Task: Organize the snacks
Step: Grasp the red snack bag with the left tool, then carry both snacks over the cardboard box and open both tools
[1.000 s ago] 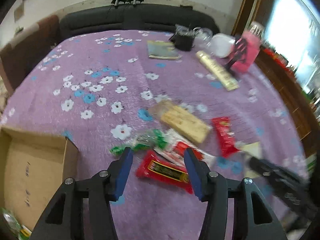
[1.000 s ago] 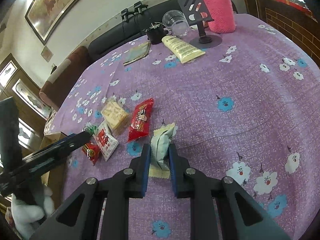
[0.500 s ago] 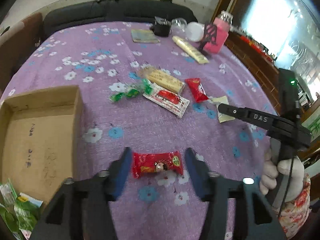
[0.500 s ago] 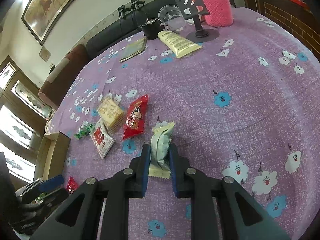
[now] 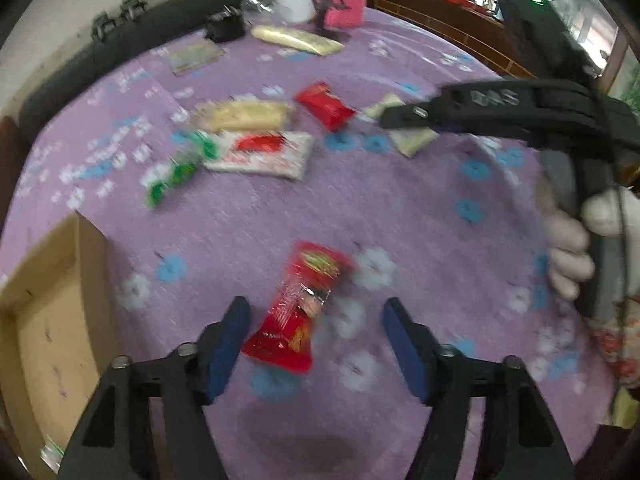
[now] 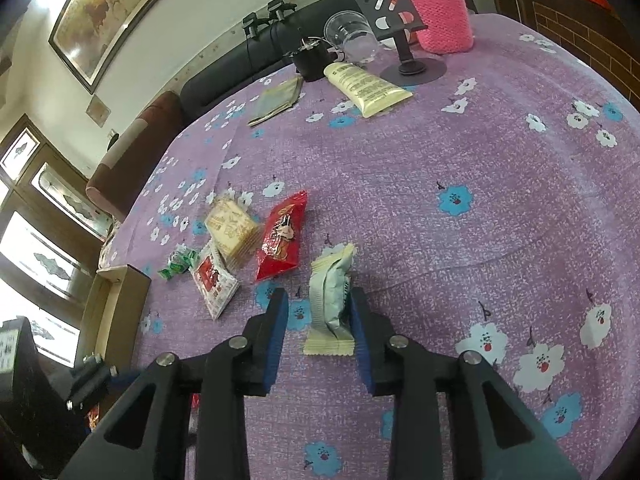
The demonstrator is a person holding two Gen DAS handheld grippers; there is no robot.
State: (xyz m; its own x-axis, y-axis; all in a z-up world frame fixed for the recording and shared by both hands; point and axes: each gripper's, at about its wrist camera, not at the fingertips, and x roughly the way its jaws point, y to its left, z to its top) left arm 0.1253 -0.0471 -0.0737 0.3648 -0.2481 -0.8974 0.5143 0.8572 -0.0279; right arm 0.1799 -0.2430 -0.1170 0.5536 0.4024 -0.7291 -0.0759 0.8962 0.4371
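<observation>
Since the earlier frames the left gripper (image 5: 316, 332) has pulled back from the snack pile and its fingers have opened wide, the red snack packet (image 5: 302, 308) now loose between them, tilted, nearer the left finger; whether it lies on the desk (image 5: 400, 208) or is dropping is blurred. The right gripper (image 6: 318, 320) has opened too: the pale green packet (image 6: 330, 300) sits on the cloth between parted fingers, touching the right one. The cardboard box (image 5: 44, 320) is just left of the left gripper. The remaining snacks (image 6: 240, 248) are clustered beyond. To do well: re-close squarely mid-packet, lift clear, release over the box.
</observation>
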